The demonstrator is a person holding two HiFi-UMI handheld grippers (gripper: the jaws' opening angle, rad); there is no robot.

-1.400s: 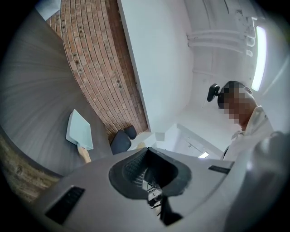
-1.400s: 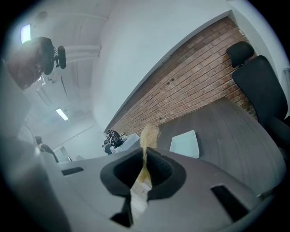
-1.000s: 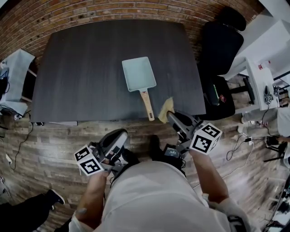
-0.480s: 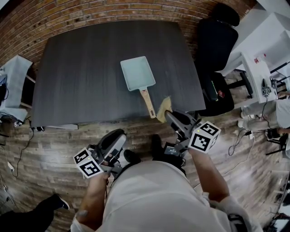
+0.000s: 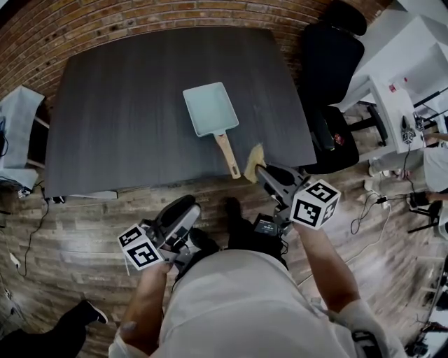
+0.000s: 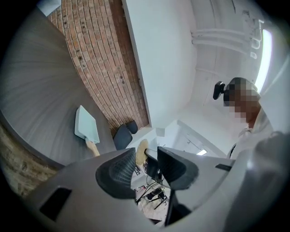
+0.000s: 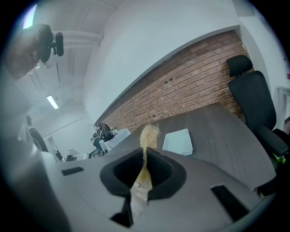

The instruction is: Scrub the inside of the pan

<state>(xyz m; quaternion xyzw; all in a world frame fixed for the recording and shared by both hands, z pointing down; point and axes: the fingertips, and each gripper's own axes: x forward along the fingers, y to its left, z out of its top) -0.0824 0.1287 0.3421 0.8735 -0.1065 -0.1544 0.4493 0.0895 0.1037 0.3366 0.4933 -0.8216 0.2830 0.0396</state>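
A pale green rectangular pan (image 5: pixel 210 108) with a wooden handle (image 5: pixel 227 155) lies on the dark table (image 5: pixel 126 112), handle toward me. My right gripper (image 5: pixel 262 170) hovers at the table's front edge just right of the handle, shut on a yellow fibrous scrubber (image 5: pixel 253 162). The right gripper view shows the scrubber (image 7: pixel 148 136) pinched between the jaws, with the pan (image 7: pixel 177 141) beyond. My left gripper (image 5: pixel 187 208) hangs below the table edge, over the floor. Its jaws have just been opening and stand apart with nothing between them (image 6: pixel 147 167); the pan (image 6: pixel 86 124) lies far ahead.
A black office chair (image 5: pixel 334 77) stands at the table's right side, with a white desk (image 5: pixel 406 91) beyond it. A brick wall (image 5: pixel 210 12) runs behind the table. A grey cloth-covered object (image 5: pixel 17 133) sits at the left. Someone's shoe (image 5: pixel 91 313) rests on the wooden floor.
The left gripper's jaws have parted slightly. Both grippers stay near the same spots by the table's front edge, and the pan has not moved on the table.
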